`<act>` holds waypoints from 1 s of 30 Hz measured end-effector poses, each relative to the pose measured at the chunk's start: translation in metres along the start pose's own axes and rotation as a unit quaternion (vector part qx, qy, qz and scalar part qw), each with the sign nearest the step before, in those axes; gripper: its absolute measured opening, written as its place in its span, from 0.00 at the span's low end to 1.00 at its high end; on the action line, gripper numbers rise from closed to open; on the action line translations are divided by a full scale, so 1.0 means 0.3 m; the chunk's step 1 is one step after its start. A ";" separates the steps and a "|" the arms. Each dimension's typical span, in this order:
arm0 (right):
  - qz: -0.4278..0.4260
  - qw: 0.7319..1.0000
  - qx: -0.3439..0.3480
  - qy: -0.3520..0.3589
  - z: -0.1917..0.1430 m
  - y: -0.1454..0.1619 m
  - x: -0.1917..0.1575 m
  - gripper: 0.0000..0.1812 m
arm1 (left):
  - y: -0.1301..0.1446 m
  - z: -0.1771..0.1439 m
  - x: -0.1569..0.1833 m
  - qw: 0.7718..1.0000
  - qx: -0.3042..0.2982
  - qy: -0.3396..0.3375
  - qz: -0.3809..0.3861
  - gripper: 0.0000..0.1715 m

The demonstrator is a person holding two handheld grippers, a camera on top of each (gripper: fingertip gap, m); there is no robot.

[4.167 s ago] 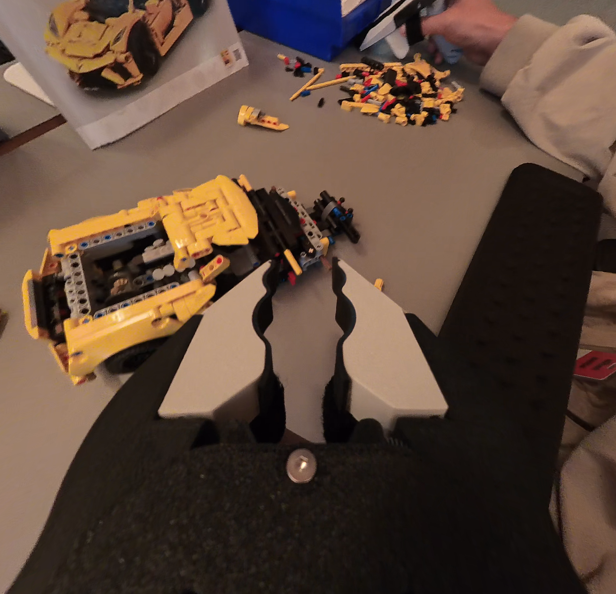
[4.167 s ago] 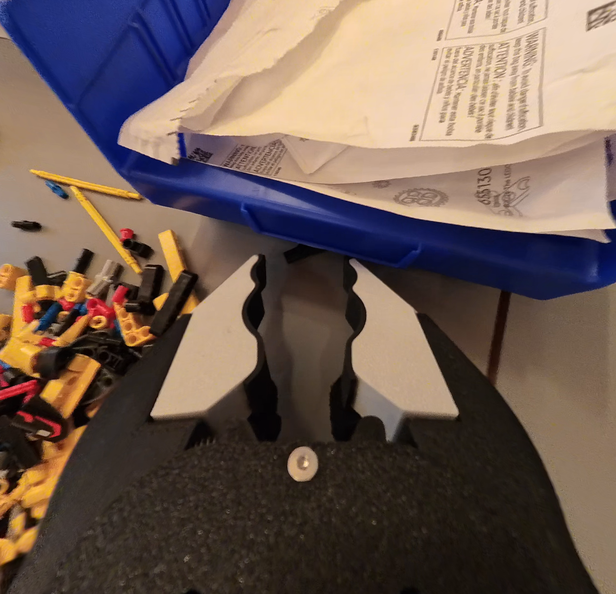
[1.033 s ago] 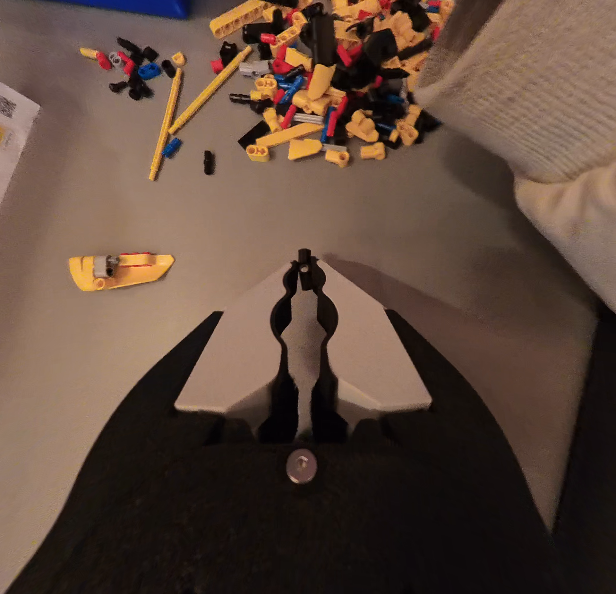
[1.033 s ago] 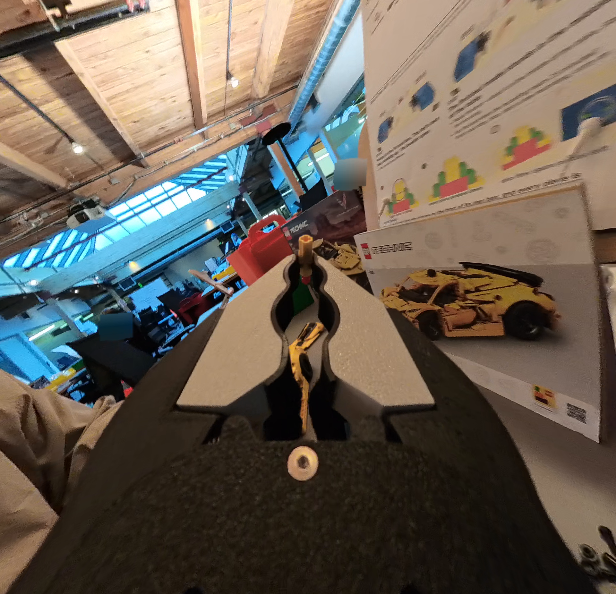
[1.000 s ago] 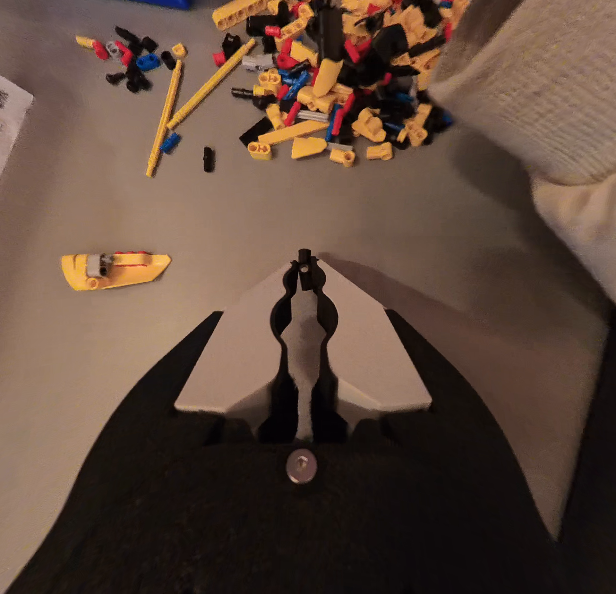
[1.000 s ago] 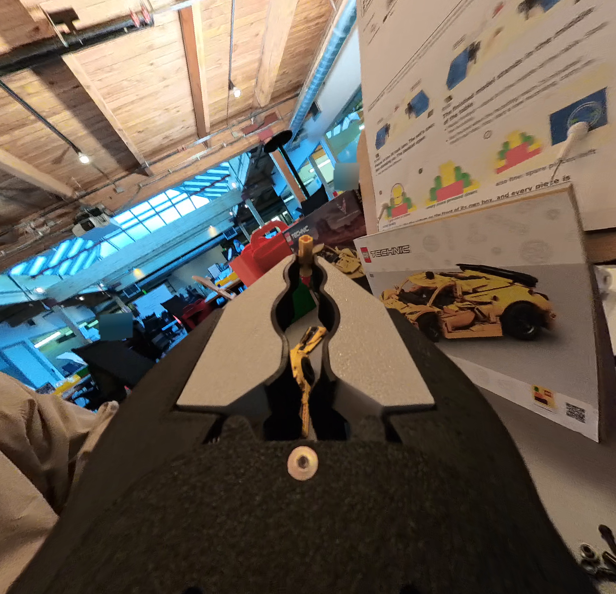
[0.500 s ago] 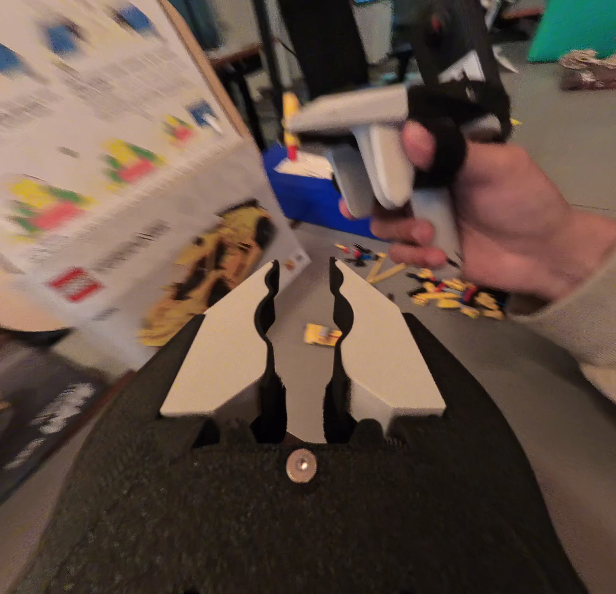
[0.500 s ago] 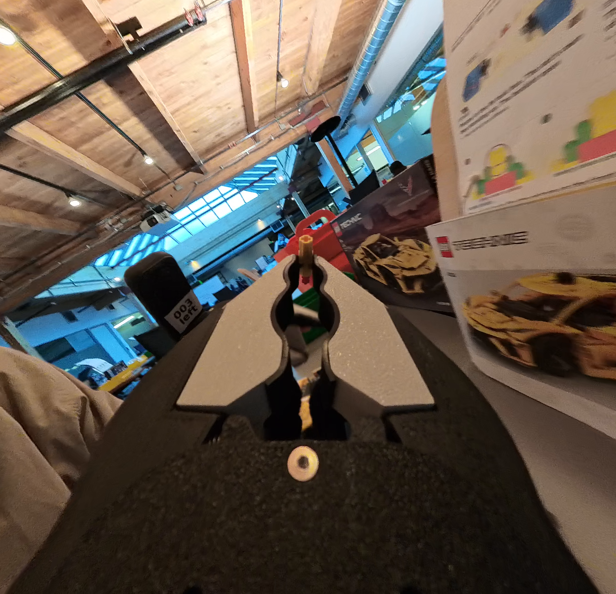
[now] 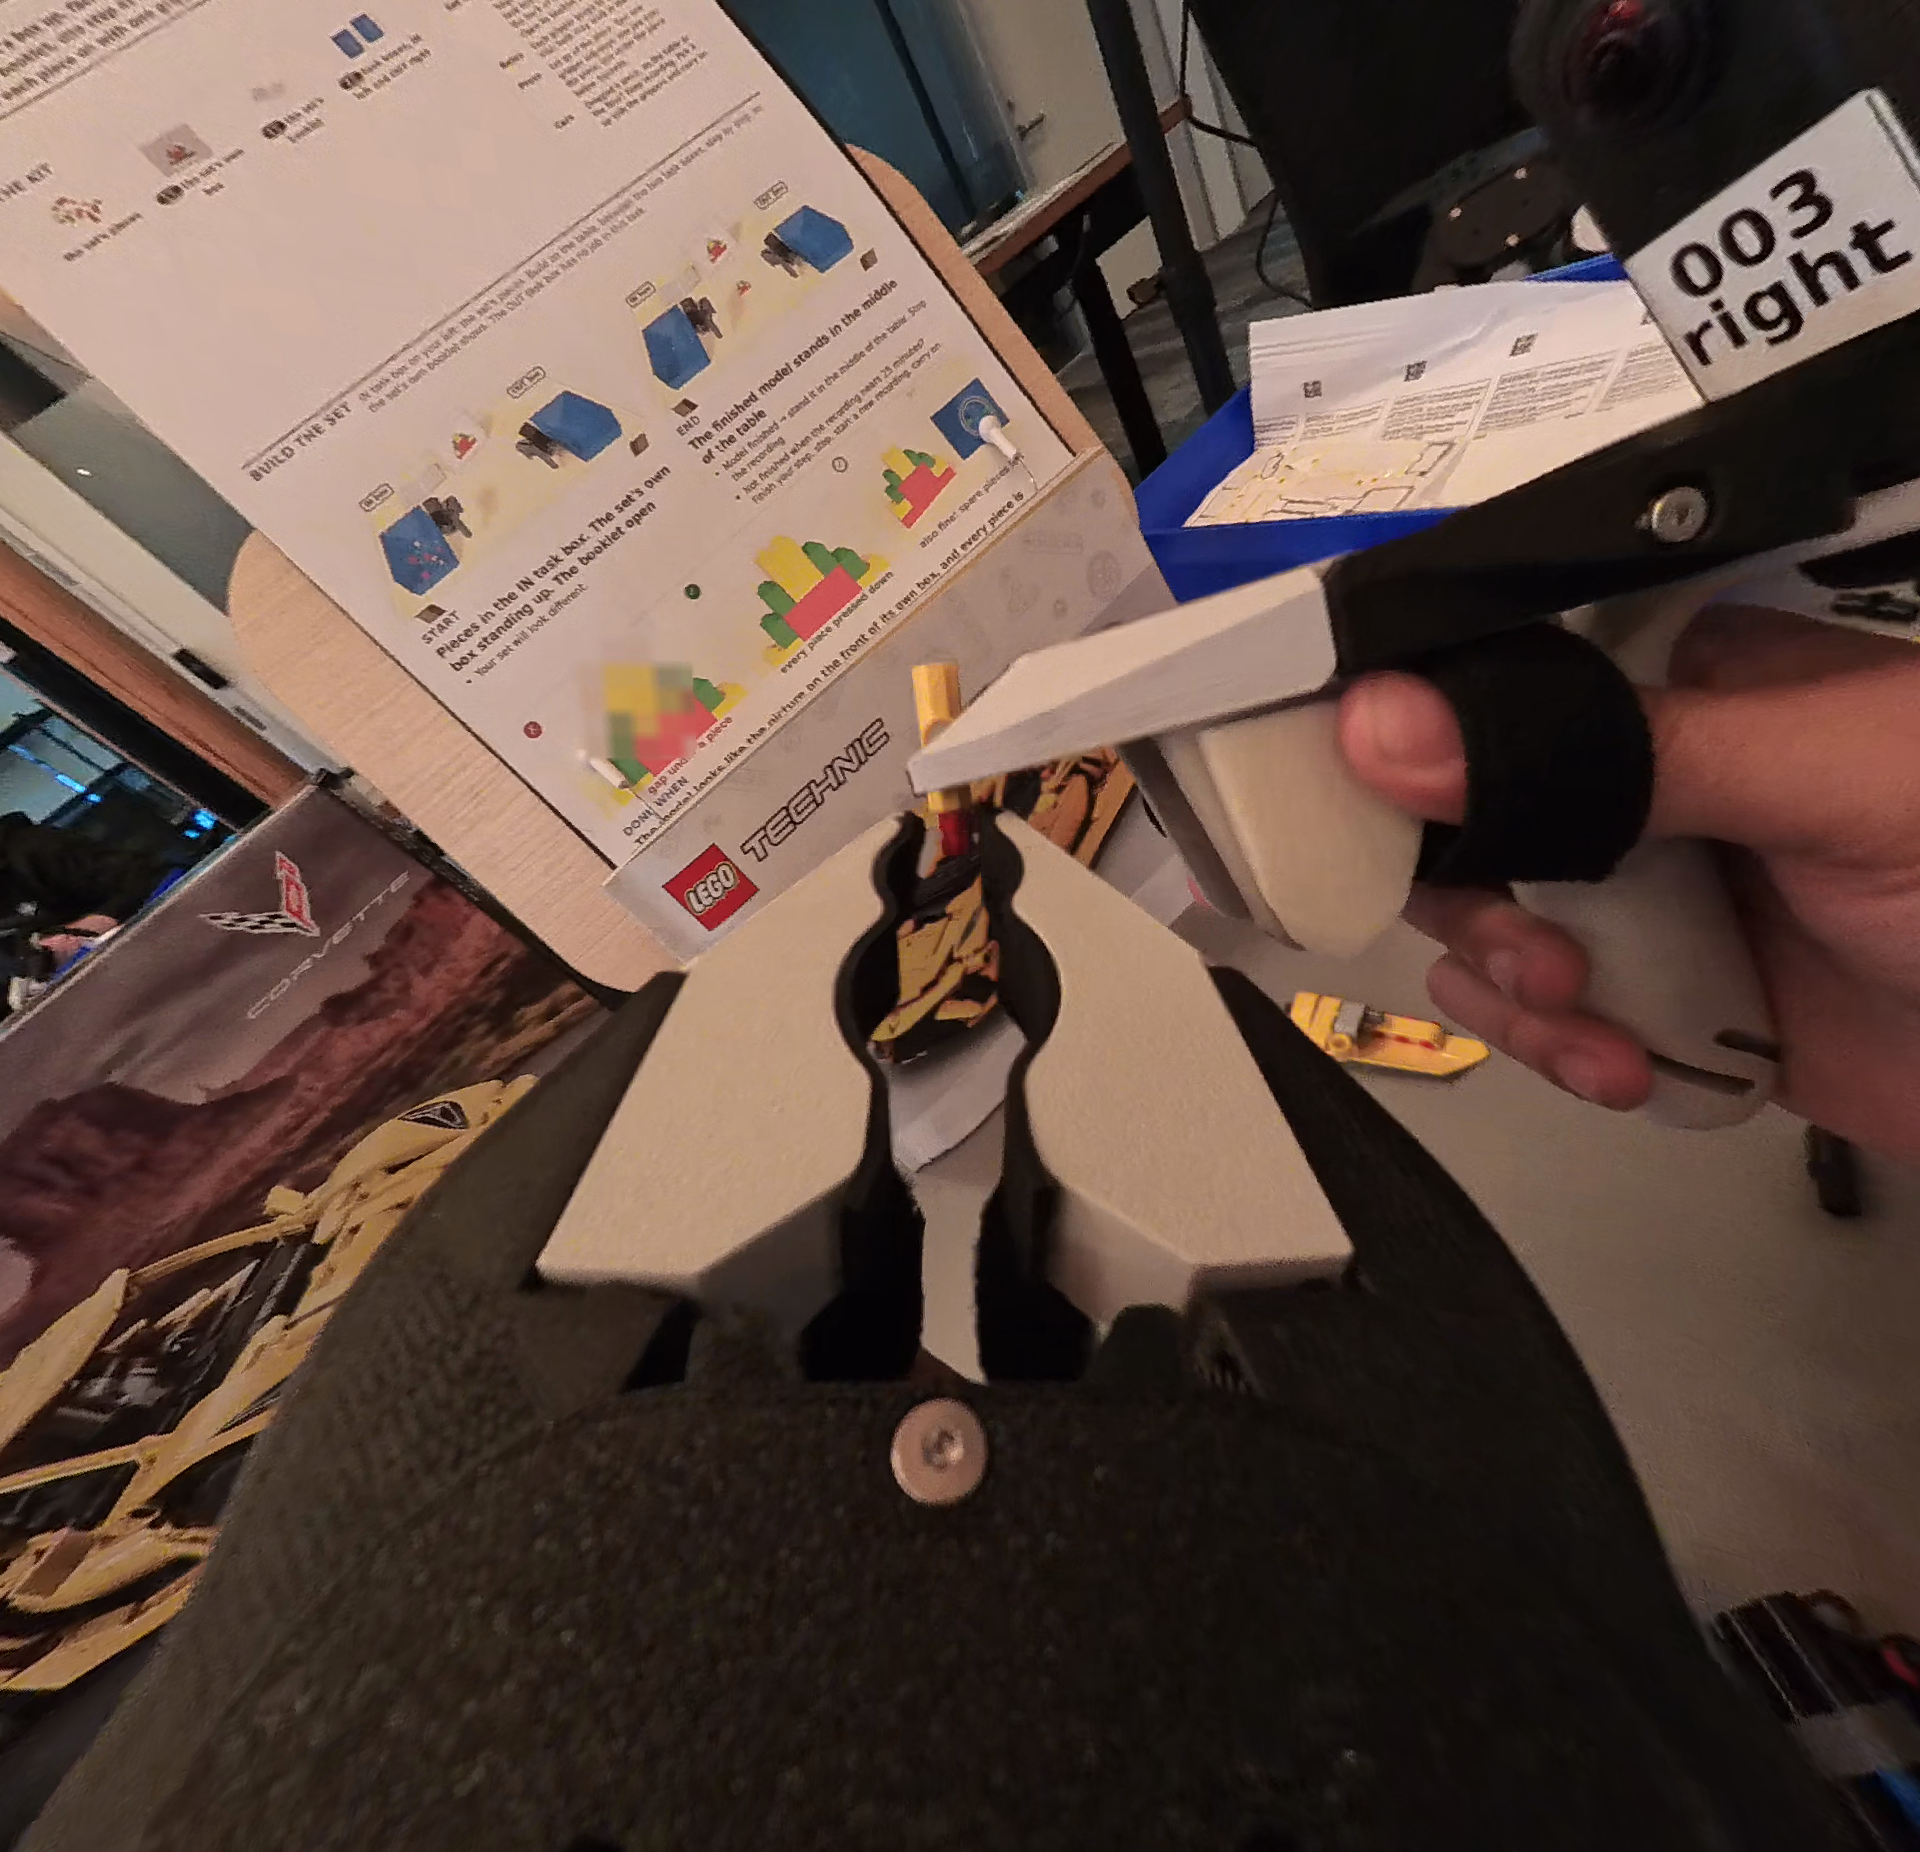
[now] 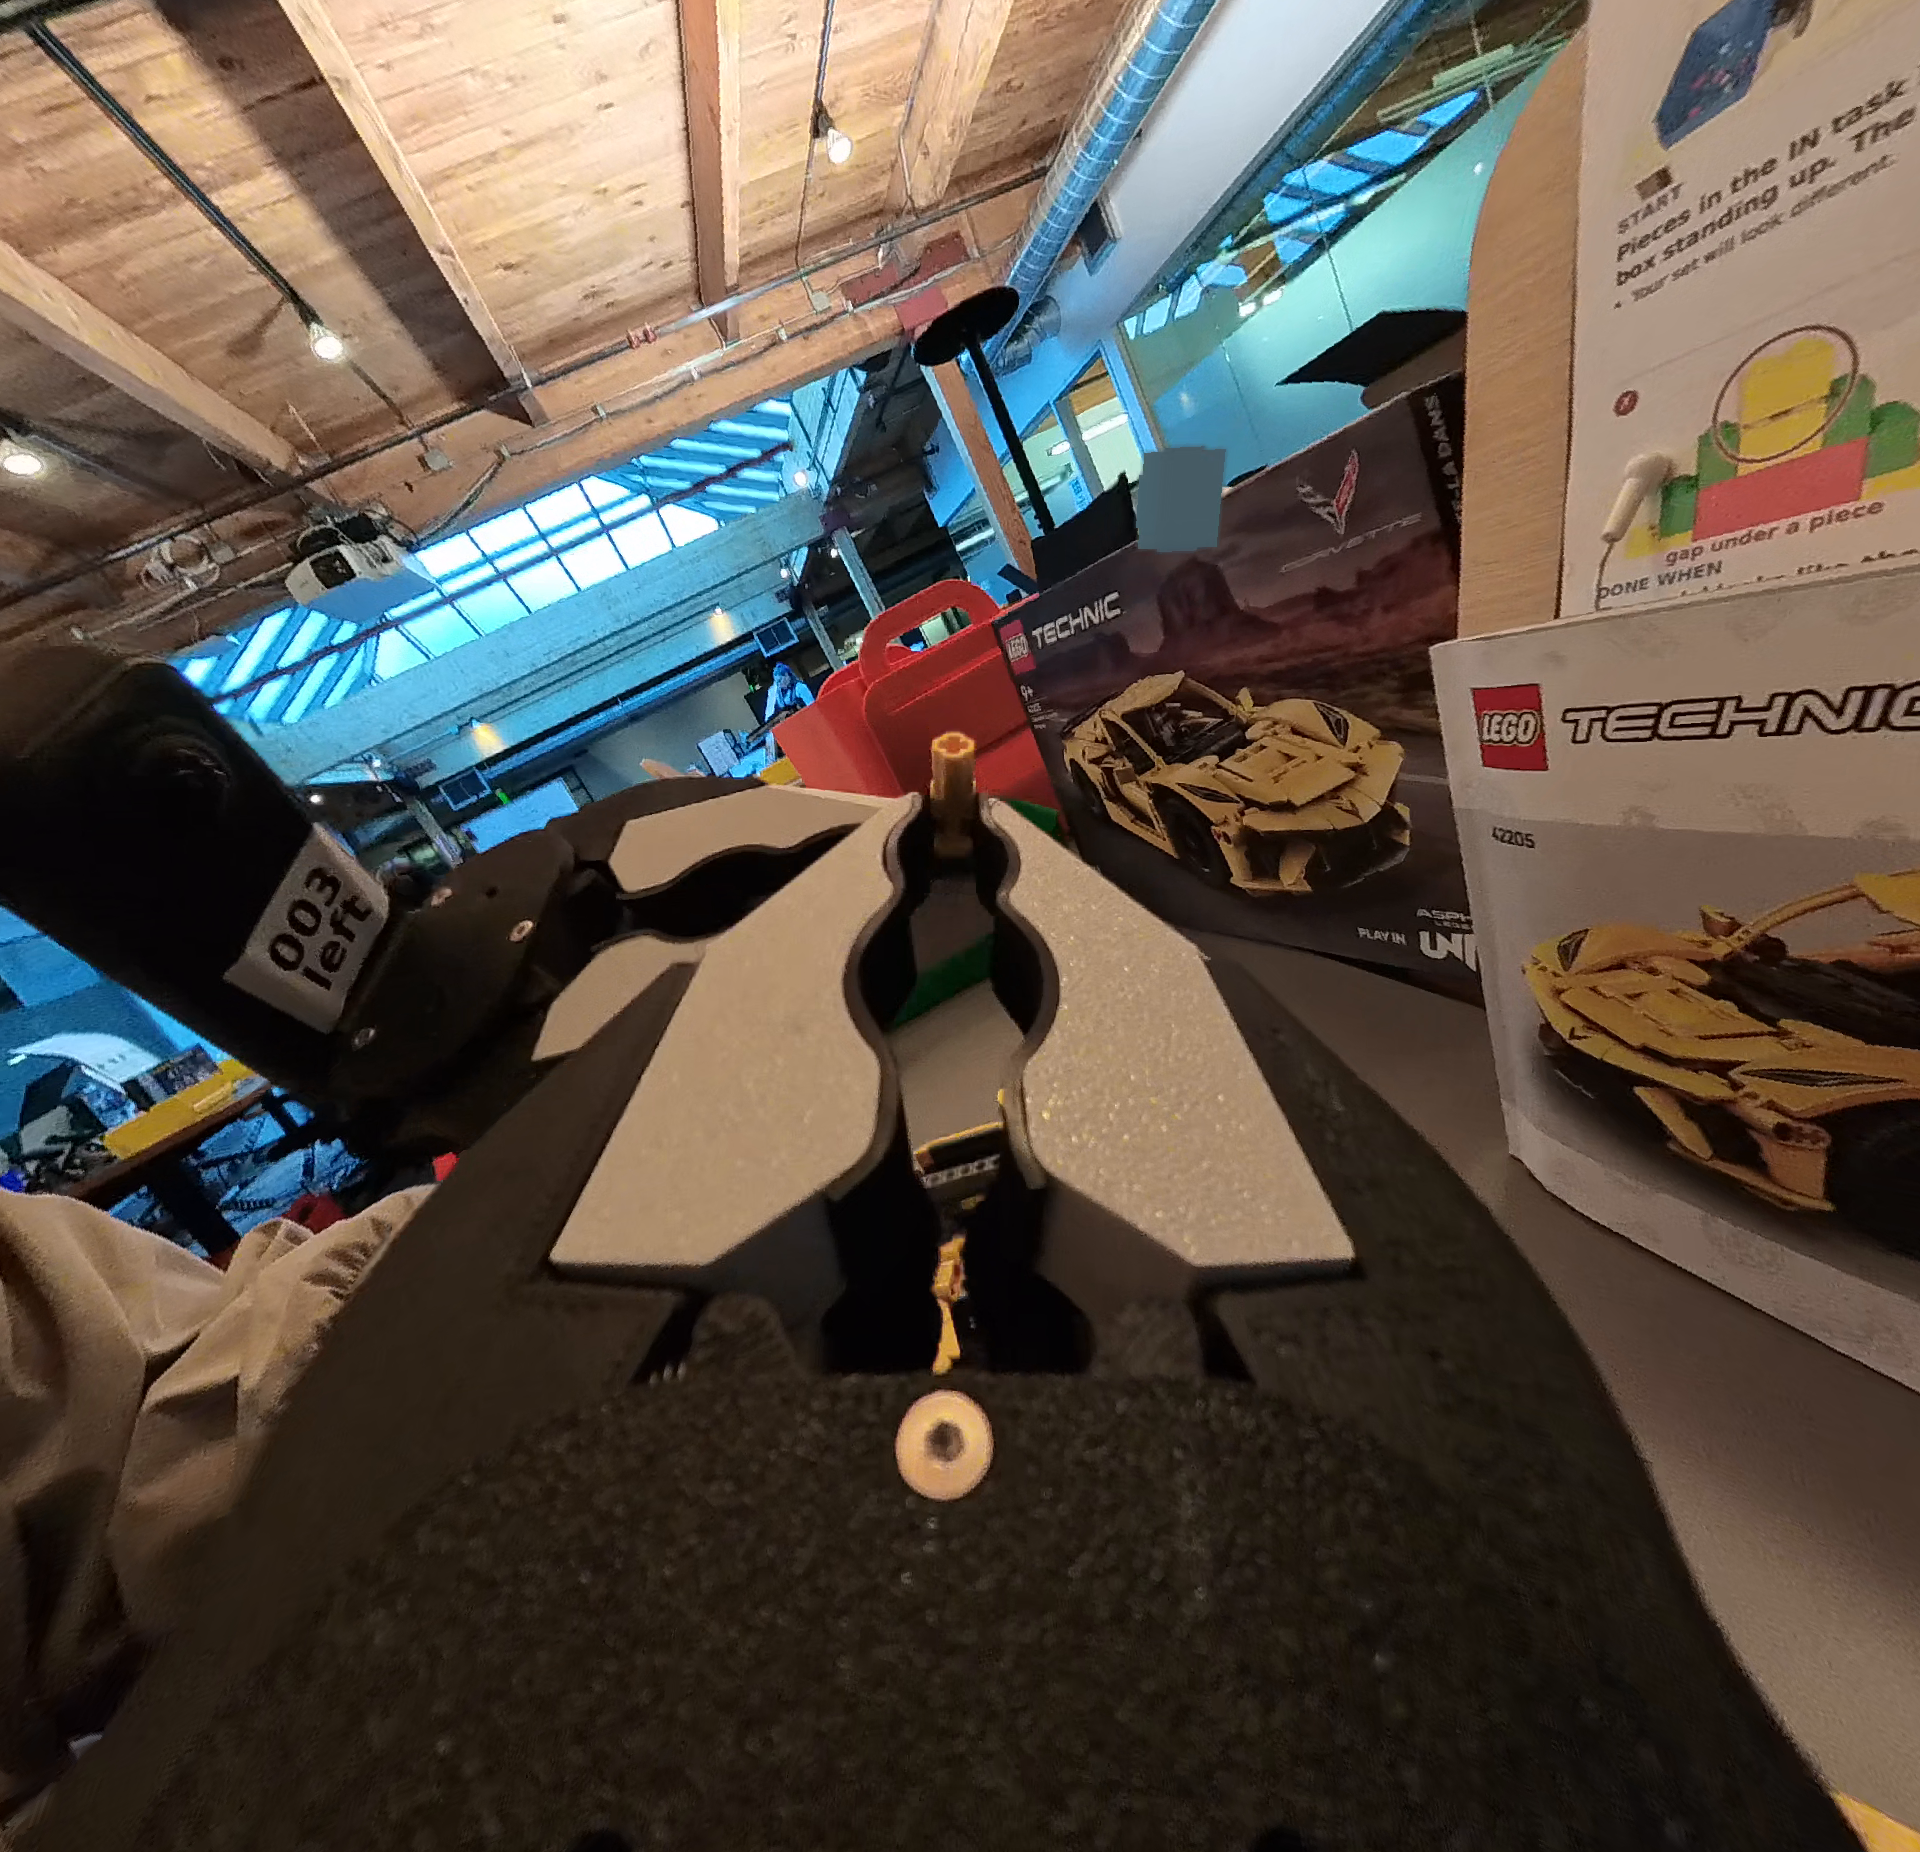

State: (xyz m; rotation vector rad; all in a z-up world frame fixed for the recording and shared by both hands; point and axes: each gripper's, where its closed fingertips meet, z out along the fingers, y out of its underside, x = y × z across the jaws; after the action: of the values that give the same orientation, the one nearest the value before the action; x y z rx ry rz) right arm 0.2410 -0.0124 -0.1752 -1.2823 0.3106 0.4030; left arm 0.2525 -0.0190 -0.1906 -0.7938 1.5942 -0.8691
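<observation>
My right gripper (image 10: 951, 815) is shut on a small yellow pin (image 10: 949, 774) with a red part below it, held up in the air. In the left wrist view a hand (image 9: 1766, 919) brings the right gripper (image 9: 925, 763) in from the right, and the pin's yellow top (image 9: 933, 696) sticks up above its finger. My left gripper (image 9: 951, 831) meets it from below. Its jaws stand at a narrow gap around the pin's red lower end. In the right wrist view the left gripper's fingers (image 10: 727, 831) reach in from the left to my right fingertips.
An instruction booklet with a yellow car (image 10: 1714, 919) stands against a printed board (image 9: 468, 296). A dark set box (image 9: 260, 1023) lies at the left. A blue bin with paper bags (image 9: 1247, 545) is behind the hand. A yellow sub-assembly (image 9: 1382, 1033) lies on the grey table. My left and right fingertips are right by each other. My left tips are roughly 20 cm from the yellow sub-assembly (image 9: 1382, 1033).
My left gripper swung up from the pile of loose parts on the table, opened, then narrowed onto the pin's lower end. The right gripper kept its hold and the two tips have met.
</observation>
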 end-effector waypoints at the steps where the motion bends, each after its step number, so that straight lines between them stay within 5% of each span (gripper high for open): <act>1: -0.001 1.000 -0.001 0.000 0.003 0.002 -0.002 0.03 | -0.002 -0.002 0.000 1.000 0.003 -0.001 0.001 0.03; 14: 0.120 0.989 0.046 -0.070 -0.007 -0.016 -0.019 0.02 | -0.017 -0.019 0.004 0.999 0.018 -0.008 0.030 0.01; 27: 0.105 0.988 0.058 -0.099 -0.023 -0.042 -0.050 0.02 | -0.056 -0.039 0.017 0.999 0.030 0.017 0.016 0.01; 28: 0.118 0.985 0.078 -0.101 -0.031 -0.056 -0.042 0.03 | -0.051 -0.039 0.020 0.999 0.025 0.019 0.018 0.01; 30: 0.191 0.939 0.269 -0.092 -0.232 -0.259 0.080 0.03 | -0.009 -0.043 0.022 0.999 0.007 0.019 0.025 0.01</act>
State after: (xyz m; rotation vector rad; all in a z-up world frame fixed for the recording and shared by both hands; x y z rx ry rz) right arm 0.2978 -0.0947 -0.1371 -0.6366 0.4746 0.7081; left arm 0.2387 -0.0242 -0.1897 -0.7282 1.6323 -0.8629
